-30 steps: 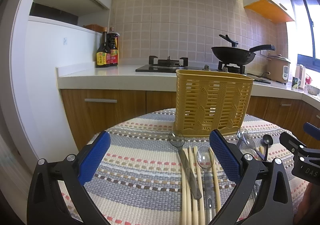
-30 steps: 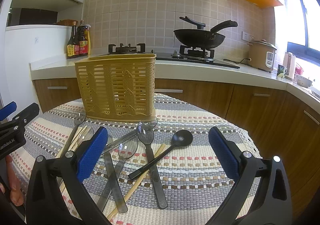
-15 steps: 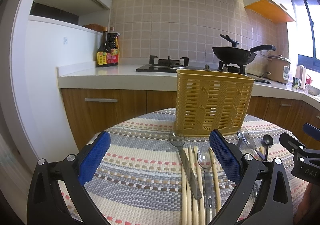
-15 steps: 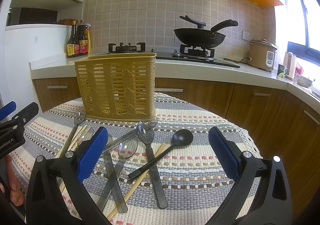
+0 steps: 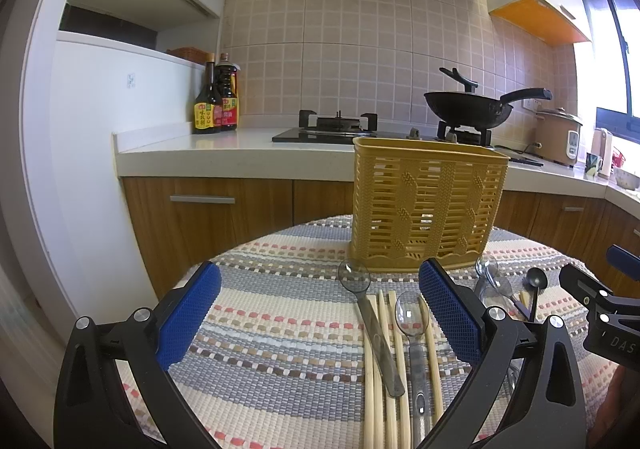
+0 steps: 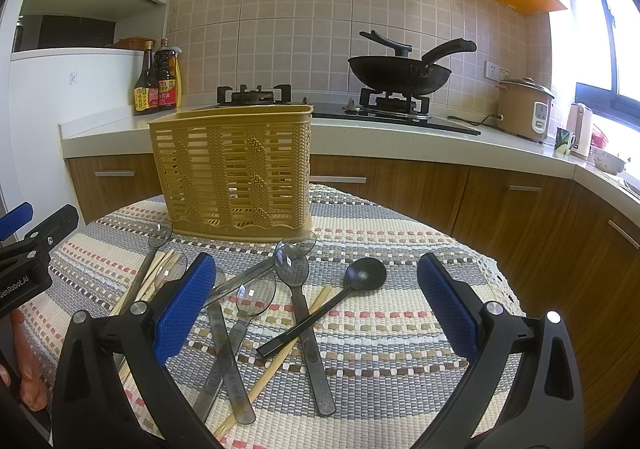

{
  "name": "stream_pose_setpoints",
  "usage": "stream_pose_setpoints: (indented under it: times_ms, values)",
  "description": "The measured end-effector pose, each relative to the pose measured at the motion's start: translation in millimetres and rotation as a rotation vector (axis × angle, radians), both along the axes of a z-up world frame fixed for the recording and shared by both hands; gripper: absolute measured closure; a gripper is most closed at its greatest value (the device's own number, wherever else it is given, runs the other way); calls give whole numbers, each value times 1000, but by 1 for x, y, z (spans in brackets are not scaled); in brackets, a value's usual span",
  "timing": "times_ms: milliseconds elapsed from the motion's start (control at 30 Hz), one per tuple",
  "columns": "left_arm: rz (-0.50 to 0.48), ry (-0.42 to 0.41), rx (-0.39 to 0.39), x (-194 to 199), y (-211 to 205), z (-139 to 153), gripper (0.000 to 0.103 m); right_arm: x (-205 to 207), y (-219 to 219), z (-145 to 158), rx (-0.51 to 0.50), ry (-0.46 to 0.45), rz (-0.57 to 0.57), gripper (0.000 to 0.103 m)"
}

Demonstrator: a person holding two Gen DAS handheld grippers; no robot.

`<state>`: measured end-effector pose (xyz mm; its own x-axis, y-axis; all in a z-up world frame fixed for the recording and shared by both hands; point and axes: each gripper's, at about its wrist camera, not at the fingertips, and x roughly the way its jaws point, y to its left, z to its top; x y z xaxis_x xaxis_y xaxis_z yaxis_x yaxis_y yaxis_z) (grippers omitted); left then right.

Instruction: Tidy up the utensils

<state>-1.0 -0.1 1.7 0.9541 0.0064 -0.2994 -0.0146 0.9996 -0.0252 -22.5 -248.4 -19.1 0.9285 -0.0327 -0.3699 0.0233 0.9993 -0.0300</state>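
Left gripper (image 5: pixel 320 313): we see its two blue-padded fingers spread wide apart above the striped cloth, with nothing between them.
Right gripper (image 6: pixel 312 305): we find it likewise spread, empty, hovering over the loose utensils.
Basket (image 5: pixel 428 205): a yellow slotted holder standing upright on the far part of the table, beyond both tools; through its slots we see no utensils inside.
Tablecloth (image 5: pixel 280 333): a woven cover with grey, cream and pink stripes, bearing everything on the table.
Chopsticks (image 5: pixel 386 369): we note several pale wooden sticks lying side by side in front of the basket, between the left gripper's fingers.
Clear spoons, left group (image 5: pixel 354 277): two see-through spoons lie among these chopsticks, bowls pointing toward the basket.
Clear spoons, right group (image 6: pixel 292 269): we count at least three more, crossing one another just before the basket in the right wrist view.
Black spoon (image 6: pixel 366 275): it lies slantwise, its handle resting across a clear spoon's handle and a single chopstick (image 6: pixel 276 361).
Background: a counter with a black wok (image 6: pixel 400 73) on the stove and two sauce bottles (image 5: pixel 216 101).
Person: we glimpse fingers (image 6: pixel 28 369) at the left edge of the right wrist view.
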Motion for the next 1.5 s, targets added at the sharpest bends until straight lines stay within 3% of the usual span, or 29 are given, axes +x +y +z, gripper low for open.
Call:
stream_pose_setpoints:
  times_ms: [733,900,1033,1133,1267,1367,1400,1467,1500]
  values:
    - [2,-1,-5,2,3,-3,7,0,3,-1,-9,7,13,7]
    - [-6,23,-21,4,6,-5,7,6,4,-3,-34,40,-45,7]
    - [-63,150,-84,23,17,-11,7,18,9,-8,-94,138,-53,8]
    - [-136,289,-140,46,30,-11,11,26,3,-8,-64,190,-36,8]
    - [-243,355,-150,73,31,-1,22,50,-15,-6,55,339,-33,8]
    - [-338,476,-208,104,30,-3,29,73,-32,5,146,447,-13,13]
    - [-344,562,-225,118,32,-5,29,83,-38,9,179,484,-3,16]
    - [-348,640,-229,135,30,-13,43,102,-50,15,243,564,7,24]
    - [-361,671,-239,143,27,-18,46,108,-52,16,263,590,15,27]
